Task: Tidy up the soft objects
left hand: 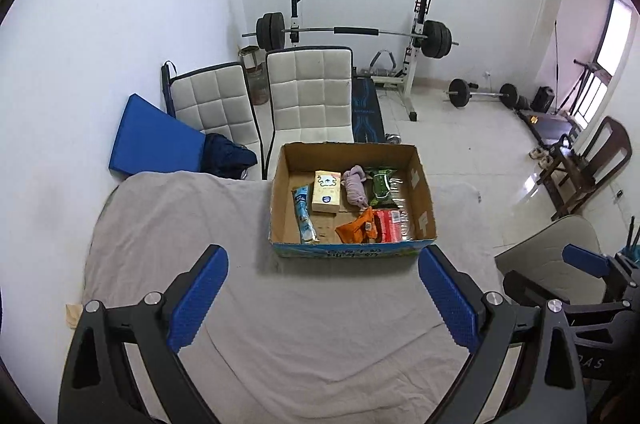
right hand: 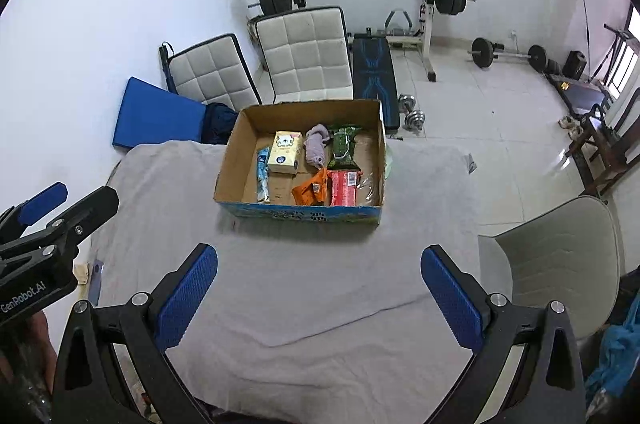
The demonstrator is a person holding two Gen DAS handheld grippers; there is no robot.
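An open cardboard box stands at the far side of a table under a grey cloth. Inside lie a blue tube pack, a cream tissue pack, a lilac plush toy, a green wipes pack, an orange pouch and a red pack. My left gripper is open and empty, short of the box. My right gripper is open and empty too.
Two white padded chairs and a blue mat stand behind the table. A barbell rack, dumbbells and a wooden chair are beyond. A grey chair is at the table's right.
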